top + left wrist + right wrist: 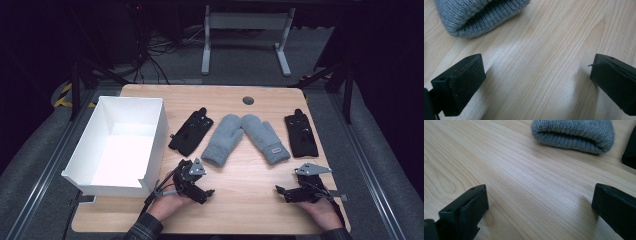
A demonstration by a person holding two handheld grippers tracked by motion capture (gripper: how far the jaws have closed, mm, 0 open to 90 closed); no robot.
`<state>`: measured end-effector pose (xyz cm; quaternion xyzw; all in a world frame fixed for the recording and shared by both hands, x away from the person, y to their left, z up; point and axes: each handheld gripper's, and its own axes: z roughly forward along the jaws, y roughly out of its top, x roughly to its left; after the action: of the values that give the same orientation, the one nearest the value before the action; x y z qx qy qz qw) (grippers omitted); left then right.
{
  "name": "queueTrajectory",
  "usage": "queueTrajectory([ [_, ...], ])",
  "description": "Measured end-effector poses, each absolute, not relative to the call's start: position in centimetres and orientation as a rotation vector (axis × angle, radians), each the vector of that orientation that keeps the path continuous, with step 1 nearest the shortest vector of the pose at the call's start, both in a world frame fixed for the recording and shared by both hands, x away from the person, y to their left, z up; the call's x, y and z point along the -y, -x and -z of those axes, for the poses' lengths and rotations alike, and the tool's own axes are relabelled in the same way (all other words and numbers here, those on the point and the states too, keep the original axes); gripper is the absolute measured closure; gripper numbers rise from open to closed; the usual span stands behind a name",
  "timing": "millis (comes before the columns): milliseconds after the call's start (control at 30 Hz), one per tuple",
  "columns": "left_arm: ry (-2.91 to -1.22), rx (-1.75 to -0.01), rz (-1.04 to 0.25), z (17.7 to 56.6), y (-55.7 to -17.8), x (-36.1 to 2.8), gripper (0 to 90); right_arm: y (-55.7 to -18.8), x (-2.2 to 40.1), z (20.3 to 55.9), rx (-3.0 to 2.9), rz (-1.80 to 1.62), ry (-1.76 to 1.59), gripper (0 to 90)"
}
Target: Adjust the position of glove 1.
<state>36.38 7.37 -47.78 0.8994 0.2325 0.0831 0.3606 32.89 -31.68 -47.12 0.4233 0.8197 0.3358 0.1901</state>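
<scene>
Left tool (204,193) and right tool (281,192) both rest low over the wooden counter (240,200) near its front edge, jaws spread wide, nothing between them. Two grey knit mittens (243,138) lie mid-counter just beyond the tools, flanked by two black gloves (190,131); white box (155,135) at the left.

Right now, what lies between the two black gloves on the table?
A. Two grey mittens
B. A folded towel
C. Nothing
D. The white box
A: two grey mittens lie side by side, tips touching, between the left black glove and the right black glove.
</scene>
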Motion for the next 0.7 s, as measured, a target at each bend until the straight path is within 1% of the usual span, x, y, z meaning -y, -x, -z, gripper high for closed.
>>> queueTrajectory([
  [600,-2.337,-0.612,-0.208,47.61,-36.17,-7.07,0.5,-33.11,31.64,47.08,-2.304,-0.939,-1.194,1.5],
  [633,-2.332,-0.609,-0.208,47.66,-36.15,-7.03,0.4,-33.14,31.58,47.0,-2.303,-0.935,-1.202,5.0],
  [667,-2.33,-0.607,-0.206,47.68,-36.13,-7.02,0.1,-33.16,31.6,46.67,-2.306,-0.92,-1.209,15.3],
  [700,-2.324,-0.605,-0.207,47.73,-36.12,-7.03,0.1,-33.21,31.65,46.35,-2.316,-0.921,-1.204,20.9],
])
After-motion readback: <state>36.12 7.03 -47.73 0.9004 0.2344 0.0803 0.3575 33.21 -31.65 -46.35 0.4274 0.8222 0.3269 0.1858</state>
